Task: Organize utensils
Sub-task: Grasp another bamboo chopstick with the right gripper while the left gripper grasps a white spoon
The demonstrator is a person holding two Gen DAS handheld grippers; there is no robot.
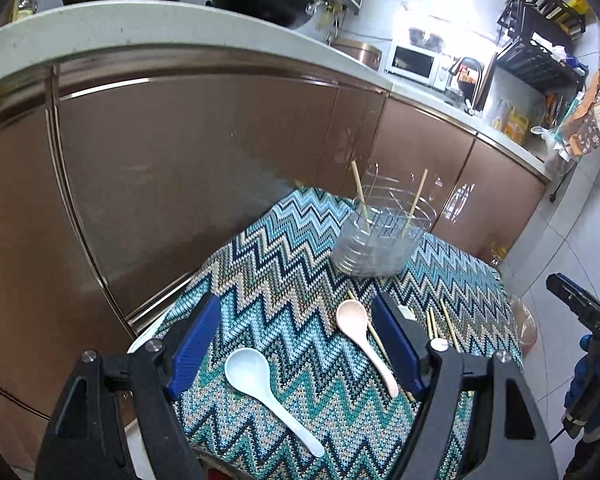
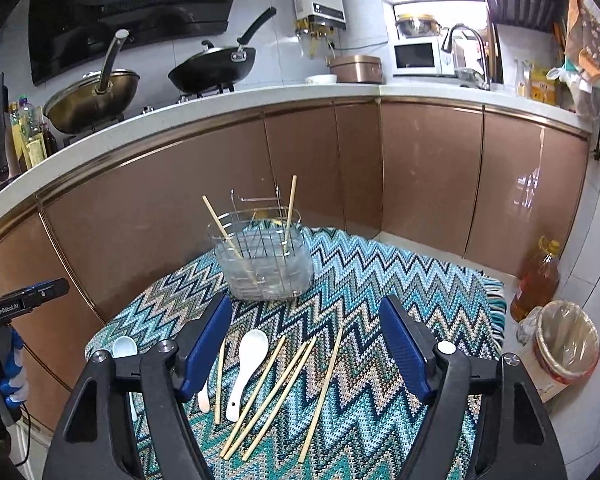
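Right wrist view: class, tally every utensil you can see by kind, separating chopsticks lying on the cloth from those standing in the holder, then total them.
Spoons: 3
Loose chopsticks: 5
Standing chopsticks: 2
Total: 10

Left wrist camera close over the zigzag cloth [image 1: 284,280], looking down and forward, right wrist camera beside it facing the same way, both seeing the clear utensil holder [image 2: 266,268], brown cabinets [image 1: 180,180] behind

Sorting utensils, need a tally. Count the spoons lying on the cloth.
3. The light blue spoon lies at the left, the pinkish spoon in the middle, the white spoon at the right. More may be hidden.
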